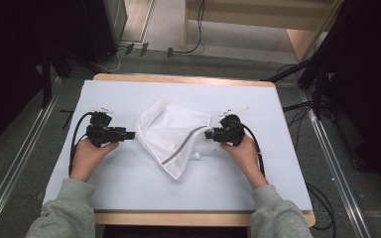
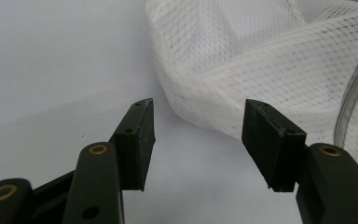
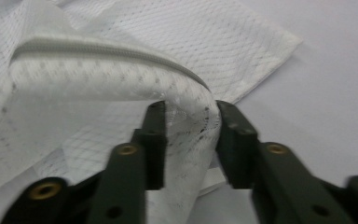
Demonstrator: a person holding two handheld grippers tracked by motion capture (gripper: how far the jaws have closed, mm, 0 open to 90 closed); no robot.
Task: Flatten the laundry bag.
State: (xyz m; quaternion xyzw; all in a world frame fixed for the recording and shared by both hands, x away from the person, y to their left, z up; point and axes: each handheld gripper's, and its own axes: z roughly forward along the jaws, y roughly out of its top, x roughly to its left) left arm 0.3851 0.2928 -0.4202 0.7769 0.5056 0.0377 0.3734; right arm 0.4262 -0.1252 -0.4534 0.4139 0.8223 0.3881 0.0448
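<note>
white mesh zip bag (image 1: 176, 136), crumpled, perhaps folded

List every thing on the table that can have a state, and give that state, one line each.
White mesh laundry bag: crumpled, partly folded over, lying on the table, one edge lifted.
Zipper: looks closed along the visible stretch.
Left hand-held gripper: open, nothing between the jaws, just short of the bag.
Right hand-held gripper: jaws around a bunched fold of the bag's mesh, gripping it.

Mesh bag (image 1: 176, 139) between both claws
</note>
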